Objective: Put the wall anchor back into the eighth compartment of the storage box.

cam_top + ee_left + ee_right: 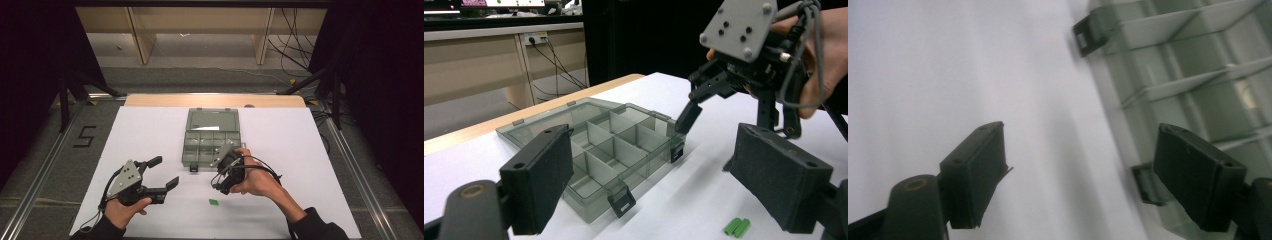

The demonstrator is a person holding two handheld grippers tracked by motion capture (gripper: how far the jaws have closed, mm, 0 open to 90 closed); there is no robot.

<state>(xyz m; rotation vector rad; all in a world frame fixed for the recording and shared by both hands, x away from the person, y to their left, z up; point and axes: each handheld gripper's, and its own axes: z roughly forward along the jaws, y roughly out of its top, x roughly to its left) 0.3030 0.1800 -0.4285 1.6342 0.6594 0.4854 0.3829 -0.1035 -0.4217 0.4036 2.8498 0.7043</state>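
A clear grey compartment box (pixel 211 137) is seen lying open on the white table cover (pixel 150 135), its lid folded flat on the far side and its divided tray towards the person. The compartments that can be seen look empty, and two dark latches (pixel 622 200) hang from the tray's near edge.

The left gripper (pixel 161 172) is held in the left hand (pixel 122 210) at the near left of the table, well apart from the box; its jaws are spread wide with nothing between them. In the left gripper view the box is framed between those jaws.

The right gripper (pixel 224 160) is held in the right hand (pixel 257 180) just at the near right corner of the box. Its jaws are parted widely and nothing is gripped; in the right gripper view one jaw is seen over the bare cover and the other over the tray's edge, near a latch.

A small green piece (pixel 214 202), ribbed like two short cylinders side by side, is found on the cover near the person, between the two hands and apart from the box
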